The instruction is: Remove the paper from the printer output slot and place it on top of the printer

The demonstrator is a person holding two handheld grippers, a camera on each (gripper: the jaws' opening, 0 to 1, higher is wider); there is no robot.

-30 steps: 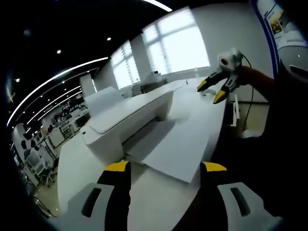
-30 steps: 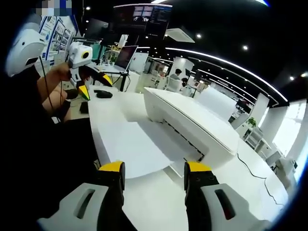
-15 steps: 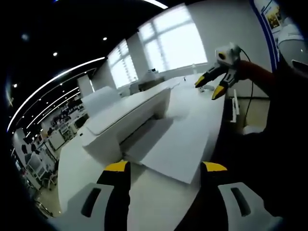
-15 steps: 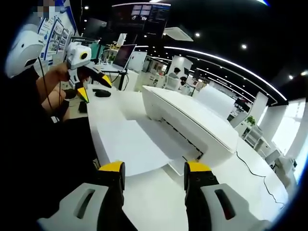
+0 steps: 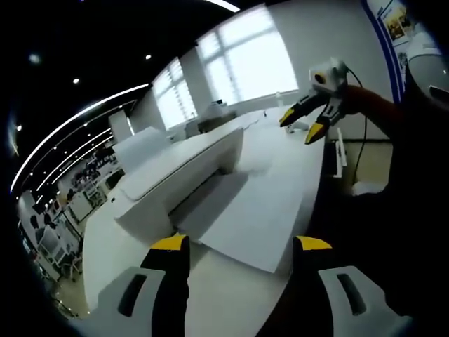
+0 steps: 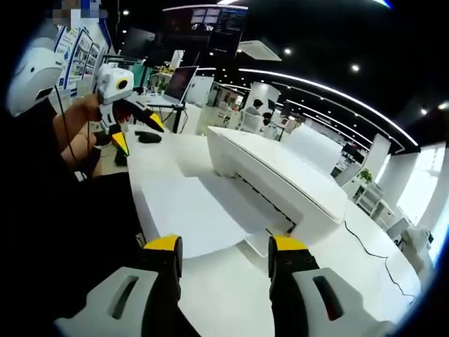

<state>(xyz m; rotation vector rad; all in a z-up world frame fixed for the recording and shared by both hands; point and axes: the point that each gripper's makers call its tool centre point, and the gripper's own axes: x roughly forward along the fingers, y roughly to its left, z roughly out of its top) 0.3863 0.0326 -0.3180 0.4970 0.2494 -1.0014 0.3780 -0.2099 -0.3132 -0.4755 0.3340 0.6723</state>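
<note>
While both grippers hang open and empty above the table (image 6: 231, 295), the paper (image 5: 245, 217) lies in the printer (image 5: 175, 175) output slot; left gripper (image 5: 240, 247), right gripper (image 6: 224, 246) apart from it.

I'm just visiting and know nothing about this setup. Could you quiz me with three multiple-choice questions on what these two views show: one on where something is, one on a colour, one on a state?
1. Where is the paper?
A. On top of the printer
B. Sticking out of the printer's front slot over the table
C. On the floor

2. What colour are the tips of the tools?
A. Yellow
B. Red
C. Green

3. How do the left tool and the right tool stand?
A. Both shut on the paper
B. One shut, one open
C. Both open, holding nothing

Answers: 1 B, the sheet lies before the printer, whose top is bare. 2 A, yellow caps show on every jaw. 3 C, each pair of jaws stands apart with nothing between.
</note>
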